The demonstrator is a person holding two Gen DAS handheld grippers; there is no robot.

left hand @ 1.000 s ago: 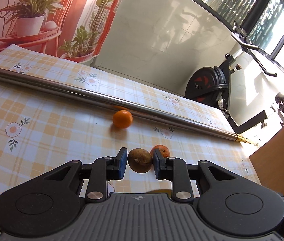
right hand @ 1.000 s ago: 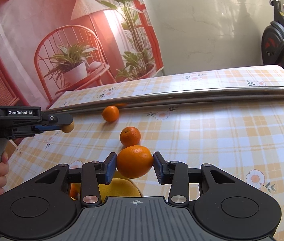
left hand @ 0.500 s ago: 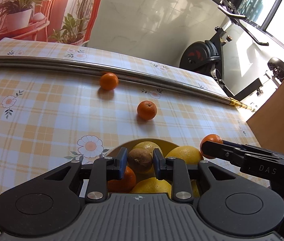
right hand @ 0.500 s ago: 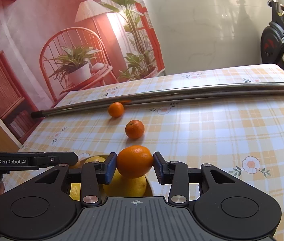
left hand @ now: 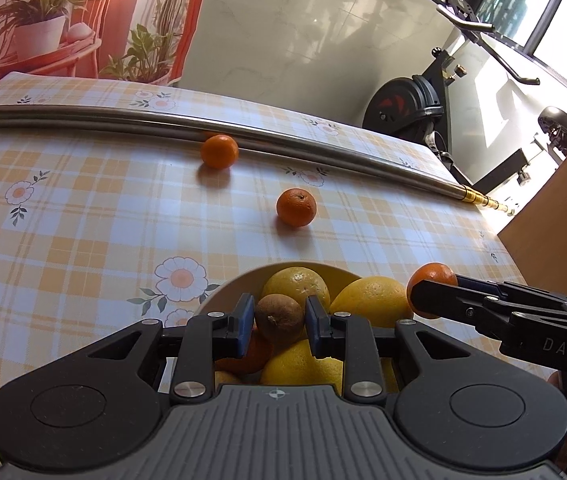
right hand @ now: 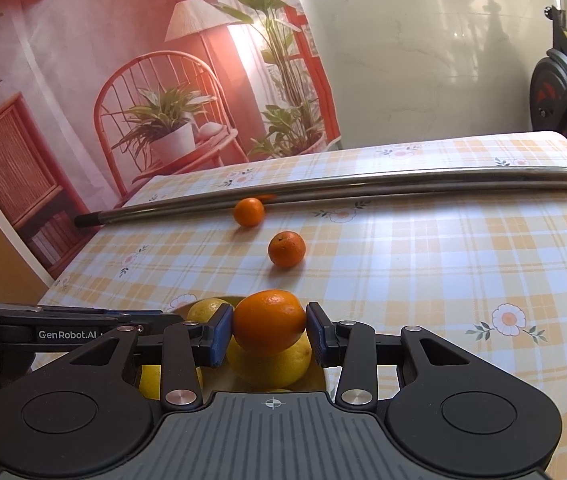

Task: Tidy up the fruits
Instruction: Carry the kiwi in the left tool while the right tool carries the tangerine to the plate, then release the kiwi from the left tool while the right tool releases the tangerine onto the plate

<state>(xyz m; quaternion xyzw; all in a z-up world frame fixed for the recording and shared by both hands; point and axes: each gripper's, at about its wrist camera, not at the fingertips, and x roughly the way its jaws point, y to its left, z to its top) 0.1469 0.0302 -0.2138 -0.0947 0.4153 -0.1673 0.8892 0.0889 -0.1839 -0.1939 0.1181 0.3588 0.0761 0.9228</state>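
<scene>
My left gripper is shut on a brown kiwi, held just above a pale bowl of yellow lemons and an orange. My right gripper is shut on an orange over the same bowl's lemons. In the left wrist view the right gripper reaches in from the right with its orange. The left gripper's body shows at the left of the right wrist view. Two mandarins lie loose on the checked tablecloth.
A long steel pole with a gold tip lies across the far side of the table, the far mandarin against it. An exercise bike stands beyond the table. A brown board rises at the right edge.
The left gripper has swung with the kiwi from over the cloth to above the bowl. The right gripper has drifted slightly with its orange, and the two grippers now sit close together.
</scene>
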